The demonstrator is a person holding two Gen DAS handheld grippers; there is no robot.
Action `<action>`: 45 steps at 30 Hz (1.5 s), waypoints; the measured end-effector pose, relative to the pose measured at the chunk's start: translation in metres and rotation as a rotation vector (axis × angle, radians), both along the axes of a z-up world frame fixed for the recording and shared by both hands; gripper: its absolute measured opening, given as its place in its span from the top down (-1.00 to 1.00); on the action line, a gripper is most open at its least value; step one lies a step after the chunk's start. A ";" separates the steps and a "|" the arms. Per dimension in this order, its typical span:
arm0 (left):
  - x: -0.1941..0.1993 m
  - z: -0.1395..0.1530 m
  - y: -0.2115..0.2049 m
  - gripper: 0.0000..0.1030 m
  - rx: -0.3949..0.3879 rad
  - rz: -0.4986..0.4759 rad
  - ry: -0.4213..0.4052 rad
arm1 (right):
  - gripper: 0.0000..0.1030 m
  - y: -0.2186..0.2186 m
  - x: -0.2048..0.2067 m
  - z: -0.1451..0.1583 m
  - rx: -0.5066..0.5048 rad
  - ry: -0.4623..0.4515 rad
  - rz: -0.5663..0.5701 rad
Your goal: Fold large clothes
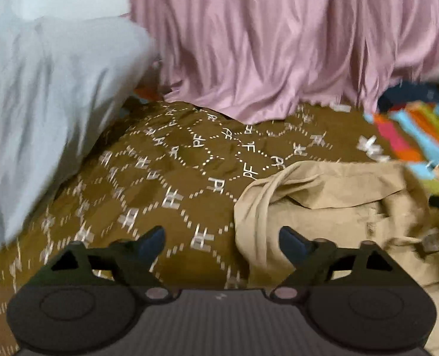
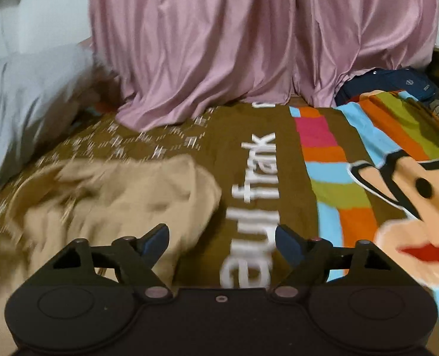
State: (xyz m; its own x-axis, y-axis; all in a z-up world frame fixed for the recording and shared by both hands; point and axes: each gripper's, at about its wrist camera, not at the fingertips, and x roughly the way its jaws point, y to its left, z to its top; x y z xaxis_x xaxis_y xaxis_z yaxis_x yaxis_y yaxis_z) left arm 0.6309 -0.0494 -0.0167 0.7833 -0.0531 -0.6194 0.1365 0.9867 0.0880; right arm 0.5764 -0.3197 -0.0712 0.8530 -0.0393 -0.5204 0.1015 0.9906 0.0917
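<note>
A crumpled beige garment lies on a brown patterned bedspread. In the left wrist view it is at the right, under my right fingertip. My left gripper is open and empty, hovering at the garment's left edge. In the right wrist view the beige garment lies at the left. My right gripper is open and empty, with its left finger over the garment's right edge and its right finger over the bedspread.
A pink curtain hangs along the far side of the bed. A pale grey pillow lies at the left. A colourful striped cartoon blanket covers the bed at the right. A dark blue bag sits at the far right.
</note>
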 end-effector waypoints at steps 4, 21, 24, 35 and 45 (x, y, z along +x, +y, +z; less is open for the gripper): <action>0.030 -0.016 -0.027 0.85 0.133 0.054 0.066 | -0.32 0.009 0.037 -0.012 -0.014 -0.001 -0.001; -0.149 0.023 0.048 0.95 -0.208 0.060 -0.435 | 0.92 0.013 -0.112 0.054 -0.120 -0.377 0.113; -0.183 0.018 0.058 0.95 -0.227 0.040 -0.474 | 0.92 0.020 -0.164 0.053 -0.236 -0.422 0.164; -0.214 -0.026 0.068 0.93 -0.112 -0.094 -0.279 | 0.81 0.029 -0.235 -0.009 -0.480 -0.286 0.285; -0.225 -0.048 0.083 -0.14 0.058 -0.285 0.056 | -0.06 0.035 -0.252 -0.039 -0.540 -0.099 0.396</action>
State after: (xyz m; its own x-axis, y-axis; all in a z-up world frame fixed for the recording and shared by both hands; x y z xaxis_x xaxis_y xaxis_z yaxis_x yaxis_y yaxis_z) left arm 0.4058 0.0337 -0.0643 0.7066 -0.2293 -0.6694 0.4138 0.9013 0.1281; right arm 0.3244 -0.2849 -0.1100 0.8993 0.0532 -0.4342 -0.2618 0.8607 -0.4366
